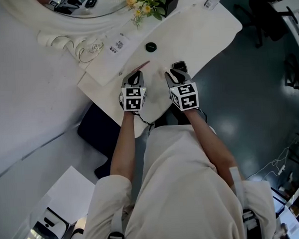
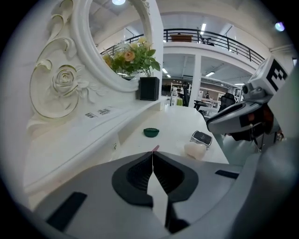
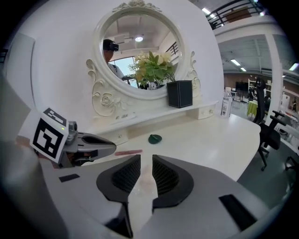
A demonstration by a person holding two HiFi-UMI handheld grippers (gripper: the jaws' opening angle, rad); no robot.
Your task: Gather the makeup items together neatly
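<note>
The gathering looks partway done. Three of the makeup items sit close together in the lower middle of the white bench (image 1: 204, 28): a slim pink stick (image 1: 142, 66), a pale egg-shaped sponge (image 2: 195, 150) and a black square compact (image 1: 179, 67) that lies just beside the sponge. The fourth, a dark green round disc (image 1: 150, 47), lies apart, further up the frame towards the mirror shelf, and still has to be brought in. That makes one of each thing, four in all.

The left hand-held gripper (image 2: 153, 154) has its jaws pressed together, with the pink stick's end right at their tips. The right hand-held gripper (image 3: 145, 158) has its jaws a narrow gap apart. A pale pinkish patch shows in that gap, probably the sponge lying under the tips rather than gripped.
</note>
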